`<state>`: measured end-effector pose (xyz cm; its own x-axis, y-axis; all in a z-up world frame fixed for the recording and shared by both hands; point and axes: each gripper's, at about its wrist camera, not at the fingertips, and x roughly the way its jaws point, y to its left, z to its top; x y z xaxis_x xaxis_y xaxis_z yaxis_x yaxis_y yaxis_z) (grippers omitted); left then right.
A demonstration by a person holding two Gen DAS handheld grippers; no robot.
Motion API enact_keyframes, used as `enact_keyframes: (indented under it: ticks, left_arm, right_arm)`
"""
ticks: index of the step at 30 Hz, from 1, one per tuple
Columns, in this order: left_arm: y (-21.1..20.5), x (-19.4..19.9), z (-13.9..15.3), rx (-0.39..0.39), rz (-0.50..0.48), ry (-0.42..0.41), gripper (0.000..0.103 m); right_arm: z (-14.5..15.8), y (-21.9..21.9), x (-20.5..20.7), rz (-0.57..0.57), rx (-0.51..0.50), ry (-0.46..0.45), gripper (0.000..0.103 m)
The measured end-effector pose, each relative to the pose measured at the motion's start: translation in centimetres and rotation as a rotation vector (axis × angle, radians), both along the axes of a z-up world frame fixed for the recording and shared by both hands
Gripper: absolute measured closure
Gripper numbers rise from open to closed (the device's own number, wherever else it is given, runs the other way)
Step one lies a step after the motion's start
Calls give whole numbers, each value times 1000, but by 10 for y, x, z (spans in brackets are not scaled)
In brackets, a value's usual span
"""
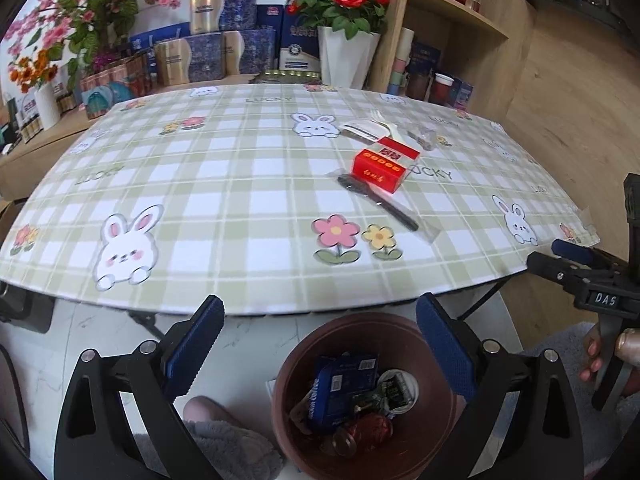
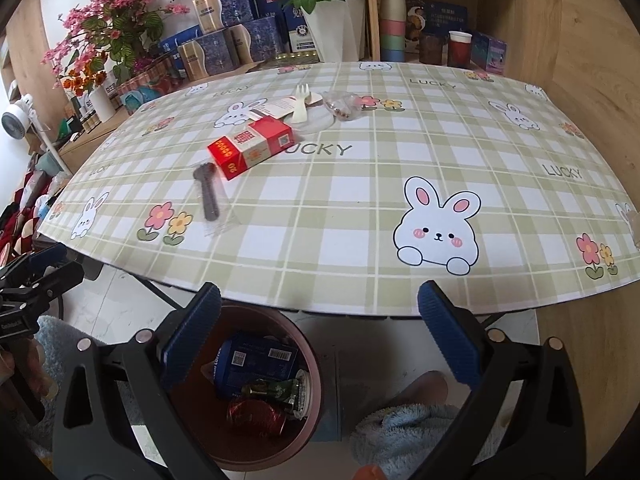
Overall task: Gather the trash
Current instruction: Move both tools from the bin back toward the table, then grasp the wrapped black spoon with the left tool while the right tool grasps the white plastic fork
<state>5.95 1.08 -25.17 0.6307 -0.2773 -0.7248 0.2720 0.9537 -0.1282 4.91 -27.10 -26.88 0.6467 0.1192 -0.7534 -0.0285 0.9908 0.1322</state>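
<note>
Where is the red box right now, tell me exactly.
The red box lies on the checked tablecloth, right of centre in the left wrist view, touching the wrapped black spoon in front and the white fork behind.

Wood shelf point(image 1: 452, 16) w/ cups, flower pots behind checked table point(image 1: 224, 184); pale floor point(image 1: 100, 340).

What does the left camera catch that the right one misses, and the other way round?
Only the left view shows the upper shelf with a red pot. Only the right view shows a white fan at the far left and the full stack of pastel cups. Both show the red box, black spoon, white fork, the bin already holding trash, and open, empty tongs.
</note>
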Motion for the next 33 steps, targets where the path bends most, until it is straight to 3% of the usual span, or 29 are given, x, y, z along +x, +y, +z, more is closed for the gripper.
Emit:
enact_keyframes:
  ticks: [3, 6, 7, 16, 27, 31, 33]
  left_arm:
    - [-14, 15, -1, -16, -10, 23, 11]
    - [-36, 35, -4, -8, -32, 49, 43]
    - [-44, 41, -5, 0, -38, 52, 47]
    - [-91, 96, -20, -1, 4, 105, 47]
    - [-108, 123, -33, 125, 29, 108, 48]
    - [-96, 123, -32, 117, 32, 91, 84]
    - [-83, 124, -31, 96, 33, 95, 90]
  right_arm:
    - [-3, -4, 7, -10, 6, 1, 6]
    - [-6, -10, 15, -22, 18, 1, 6]
    - [-7, -12, 17, -26, 22, 1, 6]
    - [-4, -29, 28, -50, 35, -28, 6]
    - [-6, -35, 41, -43, 32, -41, 6]
    - [-2, -35, 47, -28, 41, -45, 6]
    - [-1, -35, 53, -20, 58, -34, 6]
